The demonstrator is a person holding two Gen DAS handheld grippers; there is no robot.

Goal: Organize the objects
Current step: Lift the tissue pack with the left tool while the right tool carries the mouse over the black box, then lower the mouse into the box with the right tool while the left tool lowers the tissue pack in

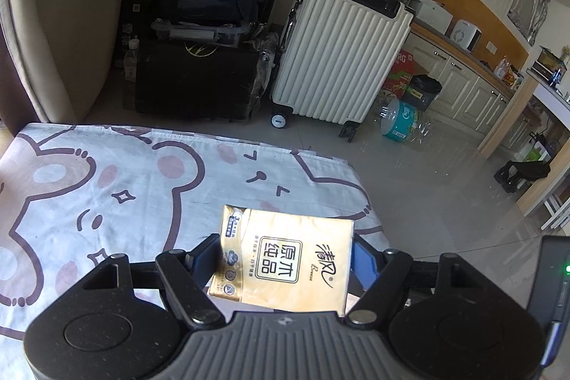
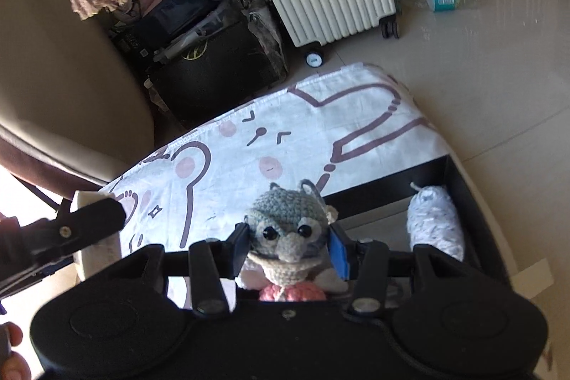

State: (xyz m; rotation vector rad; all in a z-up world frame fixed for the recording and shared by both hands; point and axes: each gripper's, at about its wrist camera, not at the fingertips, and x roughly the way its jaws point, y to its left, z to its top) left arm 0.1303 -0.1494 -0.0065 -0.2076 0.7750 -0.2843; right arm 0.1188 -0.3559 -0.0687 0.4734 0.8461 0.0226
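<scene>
My left gripper (image 1: 285,255) is shut on a gold tissue pack (image 1: 288,259) with Chinese print, held above the right part of the table covered by a white bear-print cloth (image 1: 107,194). My right gripper (image 2: 290,246) is shut on a crocheted grey doll (image 2: 285,230) with black bead eyes and a pink body, held at the near left corner of a black box (image 2: 392,186). A white-blue crocheted piece (image 2: 434,223) lies inside that box. The left gripper's body shows at the left of the right wrist view (image 2: 78,227).
A cream suitcase (image 1: 338,56) stands on the floor beyond the table, next to black crates and bags (image 1: 199,77). Crushed water bottles (image 1: 402,121) lie on the tiled floor. A beige sofa (image 1: 53,24) borders the table's far left. Kitchen cabinets (image 1: 463,84) run along the right.
</scene>
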